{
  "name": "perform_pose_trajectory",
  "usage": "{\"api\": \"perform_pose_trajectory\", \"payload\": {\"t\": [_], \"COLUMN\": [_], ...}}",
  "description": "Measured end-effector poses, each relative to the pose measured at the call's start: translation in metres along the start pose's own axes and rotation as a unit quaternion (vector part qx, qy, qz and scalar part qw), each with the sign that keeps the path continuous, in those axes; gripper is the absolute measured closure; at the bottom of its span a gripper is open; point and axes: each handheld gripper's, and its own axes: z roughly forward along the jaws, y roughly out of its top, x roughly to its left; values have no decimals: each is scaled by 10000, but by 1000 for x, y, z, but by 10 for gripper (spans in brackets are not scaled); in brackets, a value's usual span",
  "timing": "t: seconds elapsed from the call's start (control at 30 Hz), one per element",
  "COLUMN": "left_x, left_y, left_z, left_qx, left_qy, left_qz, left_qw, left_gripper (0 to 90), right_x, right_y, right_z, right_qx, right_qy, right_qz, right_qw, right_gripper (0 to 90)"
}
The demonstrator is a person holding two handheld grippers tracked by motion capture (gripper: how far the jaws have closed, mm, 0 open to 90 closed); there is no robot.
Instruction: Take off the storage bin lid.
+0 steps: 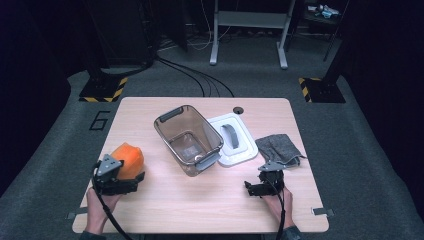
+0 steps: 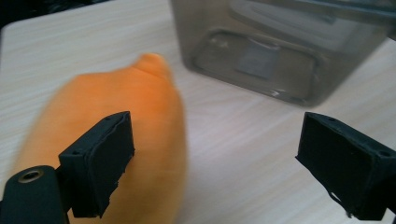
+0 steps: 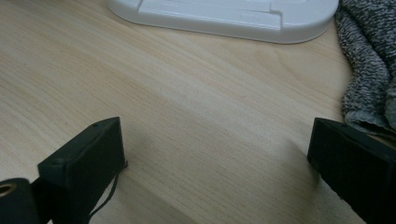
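nearest the person, the left claw (image 1: 116,176) sits low at the left front of the counter (image 1: 165,205), its jaws spread wide and gripping nothing. in the left gripper view one jaw stands in front of the orange cloth (image 2: 116,135) and the other is well apart to the side over bare wood; whether the near jaw touches the cloth cannot be told, as the cloth is blurred. from the high view the orange cloth (image 1: 127,159) lies bunched on the counter just beyond that claw, at the left side.

the right claw (image 1: 266,184) is at the right front of the counter, likewise released with jaws wide apart and nothing between them but wood. in the right gripper view the grey knitted cloth (image 3: 369,65) lies just beside its outer jaw, and the white lid (image 3: 224,14) lies farther ahead.

further back, in the middle of the counter, stands a clear smoky bin (image 1: 189,140) with grey handles, open and upright. the white lid (image 1: 235,142) lies flat just beside it on its right, and the grey knitted cloth (image 1: 277,147) is crumpled to the right of the lid, near the right claw.
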Motion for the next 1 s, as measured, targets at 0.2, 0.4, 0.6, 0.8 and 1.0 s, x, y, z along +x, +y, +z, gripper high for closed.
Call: {"api": "perform_pose_trajectory", "payload": {"t": [0.2, 0.4, 0.6, 0.8, 1.0], "left_x": [33, 73, 82, 62, 42], "left_y": [9, 12, -4, -16, -12], "left_z": [-6, 7, 26, 43, 47], "left_qx": [-44, 223, 480, 615, 623], "left_qy": [156, 208, -144, -356, -33], "left_qz": [-250, -656, -935, -871, -484], "left_qw": [9996, 9974, 9944, 9937, 9969], "left_gripper": [103, 104, 106, 214, 479], "right_x": [0, 0, 1, 0, 0], "right_y": [0, 0, 1, 0, 0], "right_z": [0, 0, 1, 0, 0], "right_qx": [-3, -11, -4, 8, -14], "right_qy": [-9, -15, -26, -21, -8], "right_qz": [-5, -18, 49, -18, 3], "right_qw": [10000, 10000, 10000, 10000, 10000], "right_gripper": [31, 31, 31, 31, 32]}}
